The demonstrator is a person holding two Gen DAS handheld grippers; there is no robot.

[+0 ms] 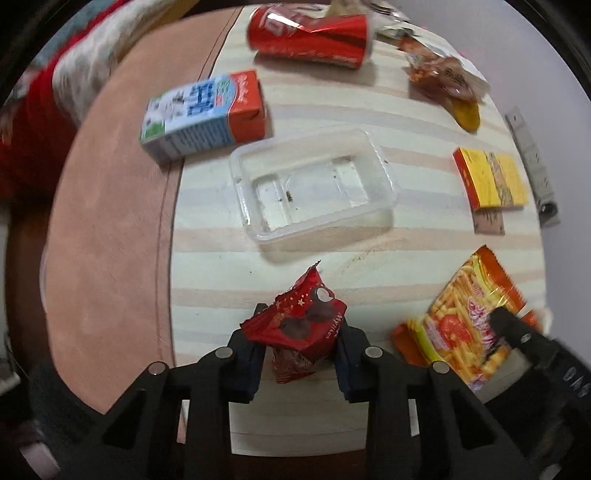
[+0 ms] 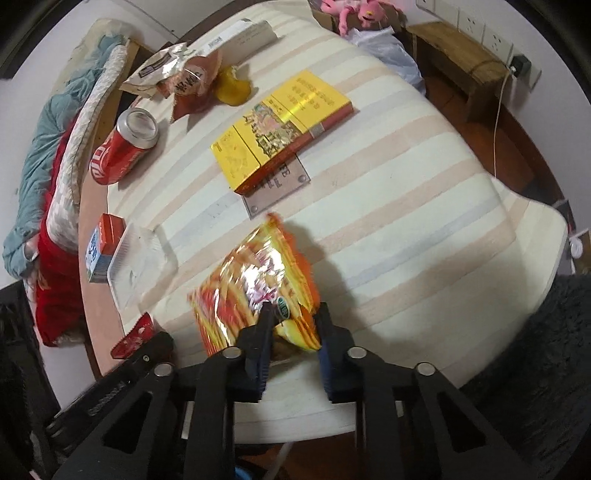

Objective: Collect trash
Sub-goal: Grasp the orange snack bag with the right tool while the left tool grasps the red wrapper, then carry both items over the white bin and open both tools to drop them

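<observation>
My left gripper [image 1: 300,334] is shut on a red chocolate wrapper [image 1: 295,319], held just above the striped table's near edge. My right gripper [image 2: 293,321] is shut on an orange-yellow snack bag [image 2: 255,288], lifted slightly off the table; the bag also shows in the left wrist view [image 1: 465,317], with the right gripper's finger [image 1: 517,328] on it. More trash lies on the table: a crushed red cola can [image 1: 310,35], a milk carton [image 1: 205,114], a clear plastic tray [image 1: 314,184], a yellow-red box [image 1: 491,177], crumpled wrappers [image 1: 443,74] and a yellow fruit piece [image 2: 234,86].
The table has a striped cloth [image 2: 406,206] with a pink border [image 1: 110,221] on the left. Bedding and red fabric [image 2: 55,206] lie beyond the left edge. A wooden bench [image 2: 461,55], wall sockets and a white plastic bag [image 2: 384,48] stand at the far right. A power strip [image 1: 532,166] lies beside the table.
</observation>
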